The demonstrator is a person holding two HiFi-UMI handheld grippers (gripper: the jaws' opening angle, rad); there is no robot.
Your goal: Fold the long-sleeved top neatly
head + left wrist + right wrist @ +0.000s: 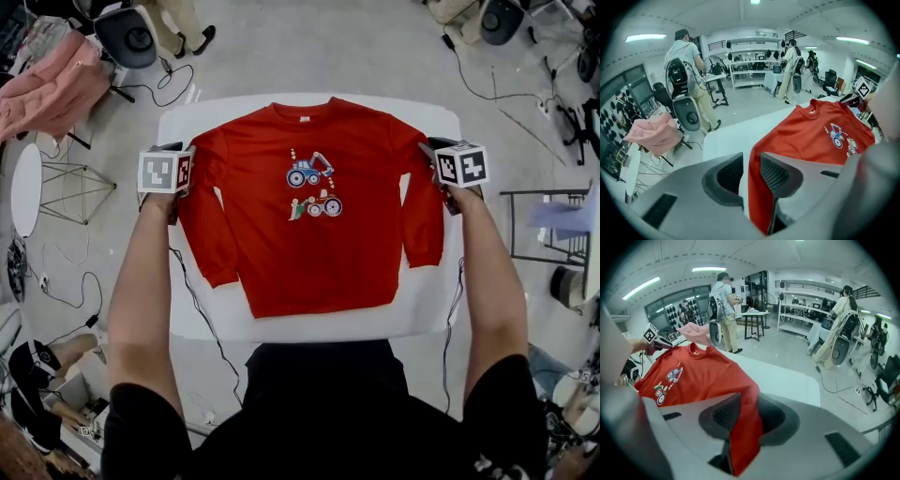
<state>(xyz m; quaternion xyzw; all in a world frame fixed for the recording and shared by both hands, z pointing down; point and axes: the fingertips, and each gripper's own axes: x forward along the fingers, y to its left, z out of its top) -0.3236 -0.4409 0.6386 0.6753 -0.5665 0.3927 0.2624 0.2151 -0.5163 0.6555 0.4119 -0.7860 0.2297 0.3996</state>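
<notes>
A red long-sleeved top (309,216) with a tractor print lies flat and face up on the white table (216,112), sleeves down along its sides. My left gripper (174,155) is at the top's left shoulder edge. In the left gripper view its jaws (751,173) stand apart around the red sleeve edge (757,197), with a gap of table showing beside the cloth. My right gripper (433,155) is at the right shoulder. Its jaws (745,416) are apart too, and a loose fold of red cloth (745,427) lies between them.
A pink garment (52,84) hangs on a stand at the far left, near a chair (127,36). Cables run over the floor on both sides. A metal rack (553,225) stands to the right. People (686,61) stand by shelves beyond the table.
</notes>
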